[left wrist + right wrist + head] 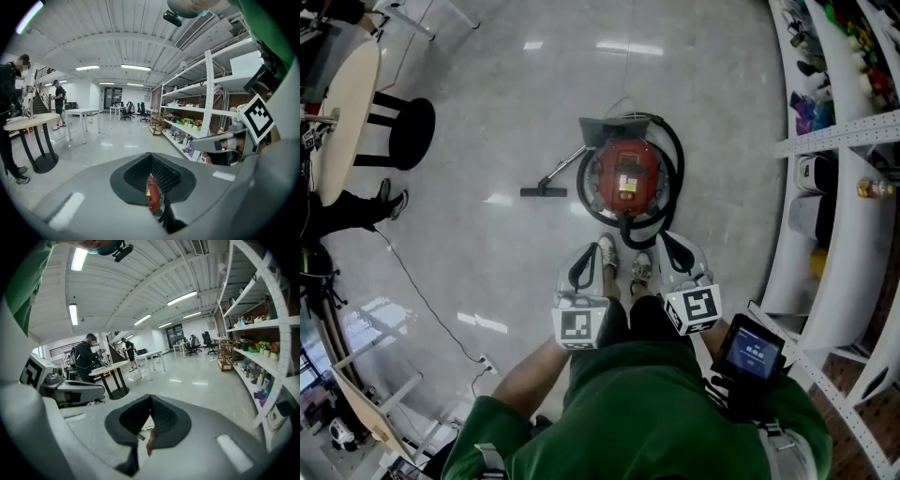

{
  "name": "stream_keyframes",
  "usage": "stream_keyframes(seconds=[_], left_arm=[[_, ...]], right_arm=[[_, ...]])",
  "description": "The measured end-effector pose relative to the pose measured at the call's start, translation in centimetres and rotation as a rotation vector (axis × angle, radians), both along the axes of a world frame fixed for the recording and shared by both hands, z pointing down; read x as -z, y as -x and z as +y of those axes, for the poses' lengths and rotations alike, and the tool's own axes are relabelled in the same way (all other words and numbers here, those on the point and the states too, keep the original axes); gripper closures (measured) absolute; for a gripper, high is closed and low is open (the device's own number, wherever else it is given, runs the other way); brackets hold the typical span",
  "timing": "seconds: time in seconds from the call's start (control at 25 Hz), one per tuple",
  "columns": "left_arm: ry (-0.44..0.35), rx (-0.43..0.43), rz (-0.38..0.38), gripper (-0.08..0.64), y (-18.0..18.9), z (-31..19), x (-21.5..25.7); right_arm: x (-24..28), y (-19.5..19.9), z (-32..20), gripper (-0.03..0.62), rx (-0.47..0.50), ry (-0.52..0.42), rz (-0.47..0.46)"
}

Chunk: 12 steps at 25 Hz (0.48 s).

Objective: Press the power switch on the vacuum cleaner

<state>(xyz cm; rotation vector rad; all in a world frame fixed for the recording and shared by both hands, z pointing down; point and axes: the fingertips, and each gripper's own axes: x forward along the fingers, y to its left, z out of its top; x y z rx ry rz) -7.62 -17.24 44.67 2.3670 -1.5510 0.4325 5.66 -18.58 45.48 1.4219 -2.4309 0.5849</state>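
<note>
A red canister vacuum cleaner (626,176) stands on the floor just ahead of the person's shoes (607,251), with its black hose (675,155) looped around it. Its switch is too small to make out. My left gripper (594,247) and right gripper (667,236) are held close to the body, above the shoes and short of the vacuum. Both are shut with nothing between the pads. In the left gripper view the gripper (151,155) shows a red sliver of the vacuum (151,193) through the gap below its tips. The right gripper (150,397) points over bare floor.
The vacuum's floor nozzle (544,190) lies left of the canister. A thin cable (422,300) runs across the floor at left. A round table (342,112) with a black base (411,133) and a person's legs (356,208) are at far left. White shelving (839,187) lines the right.
</note>
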Motion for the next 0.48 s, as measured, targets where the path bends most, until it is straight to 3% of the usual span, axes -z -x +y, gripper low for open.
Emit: stream_keyframes(seconds=[0.48], left_arm=[[0.108,-0.041,-0.01,0.552,0.9,-4.3,-8.0]], right_arm=[[-8.7,2.1,-4.6,0.591,0.017,0.072,0.057]])
